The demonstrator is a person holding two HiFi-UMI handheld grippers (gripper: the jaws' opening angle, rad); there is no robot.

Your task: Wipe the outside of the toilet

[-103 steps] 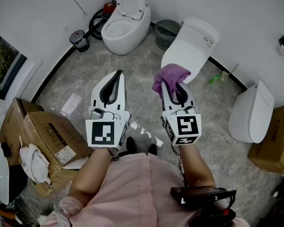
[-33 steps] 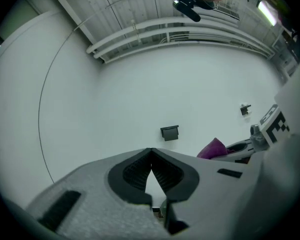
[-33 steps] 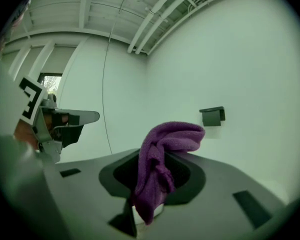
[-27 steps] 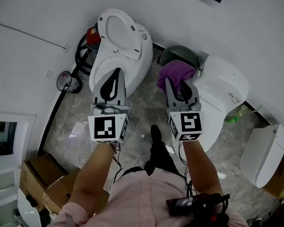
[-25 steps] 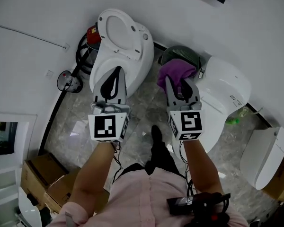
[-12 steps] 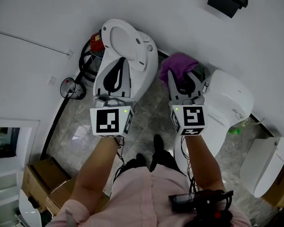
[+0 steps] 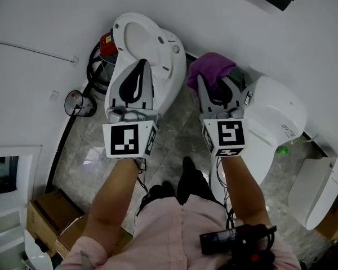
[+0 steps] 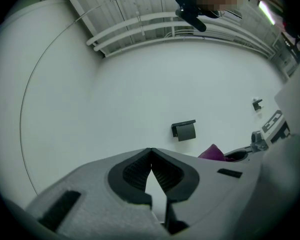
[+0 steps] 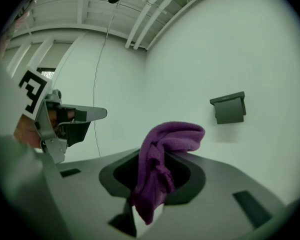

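Observation:
Two white toilets stand against the wall. The left toilet (image 7: 158, 55) has its seat up; the right toilet (image 7: 276, 122) has its lid down. My right gripper (image 7: 217, 79) is shut on a purple cloth (image 7: 211, 67) (image 9: 165, 166), held in the air between the two toilets and touching neither. The cloth bunches over the jaw tips and hangs down between them. My left gripper (image 7: 142, 63) (image 8: 151, 151) is shut and holds nothing; it hovers above the left toilet's bowl. In the left gripper view the cloth (image 8: 212, 153) peeks out at the right.
A third toilet (image 7: 315, 187) stands at the far right, with a green bottle (image 7: 281, 149) on the floor beside it. A red item (image 7: 105, 40), a black hose (image 7: 93, 66) and a small round bin (image 7: 73, 101) sit left of the left toilet. Cardboard boxes (image 7: 48, 218) are at lower left. A dark holder (image 9: 229, 108) hangs on the wall.
I have walked up to the two toilets, which now lie right under the grippers. Both grippers kept their states, and the cloth stayed in the right one.

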